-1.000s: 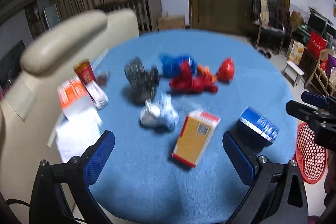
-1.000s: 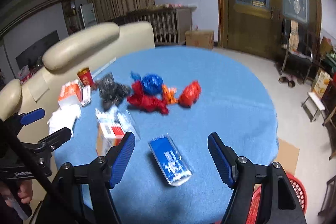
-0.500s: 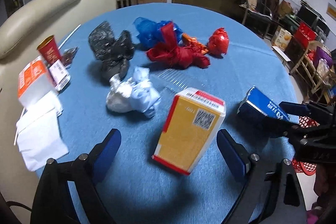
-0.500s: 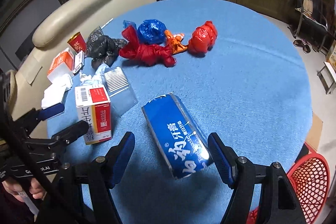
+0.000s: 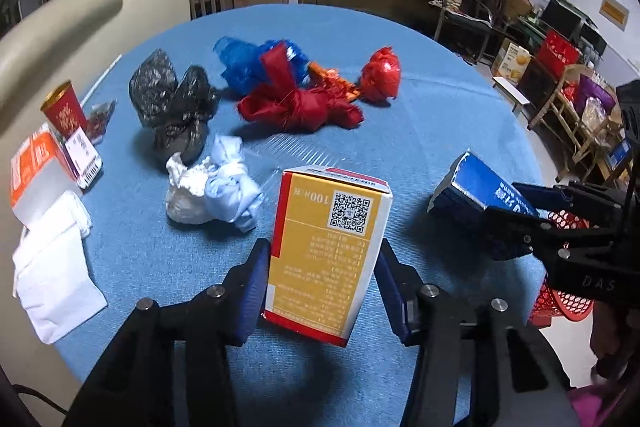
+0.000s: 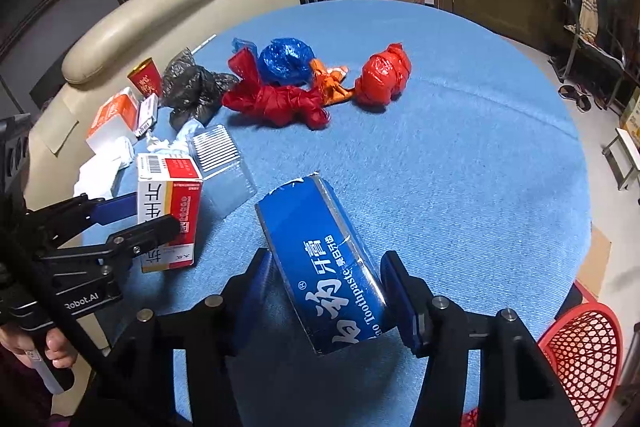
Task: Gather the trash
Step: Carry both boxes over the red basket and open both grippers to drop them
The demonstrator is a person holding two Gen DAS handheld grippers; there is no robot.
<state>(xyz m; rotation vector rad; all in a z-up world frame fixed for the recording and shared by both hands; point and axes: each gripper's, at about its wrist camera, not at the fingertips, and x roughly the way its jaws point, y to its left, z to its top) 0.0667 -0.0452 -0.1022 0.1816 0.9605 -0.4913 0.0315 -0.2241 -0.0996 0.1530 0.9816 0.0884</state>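
A yellow and red medicine box (image 5: pixel 326 251) stands on the blue tablecloth (image 5: pixel 420 131), between the closing jaws of my left gripper (image 5: pixel 322 247). Both blue pads (image 5: pixel 256 283) touch its sides. The right wrist view shows the same box (image 6: pixel 168 211) in that gripper (image 6: pixel 150 213). A blue toothpaste box (image 6: pixel 324 259) lies askew between the closing jaws of my right gripper (image 6: pixel 326 259). Its right edge meets one pad (image 6: pixel 400 303), and a narrow gap shows at the other. Knotted red (image 5: pixel 300 107), blue (image 5: pixel 248 59) and black (image 5: pixel 172 103) bags lie farther back.
A red mesh basket (image 6: pixel 580 359) stands on the floor past the table's right edge. A white wad (image 5: pixel 212 187), a clear plastic tray (image 6: pixel 220 163), an orange and white box (image 5: pixel 32 175), a red cup (image 5: pixel 64 111) and white paper (image 5: pixel 52 275) lie on the left. A cream chair (image 6: pixel 140 23) stands behind.
Both grippers came down and forward over their boxes. Both pairs of jaws narrowed, the left onto the yellow box's sides and the right around the toothpaste box.
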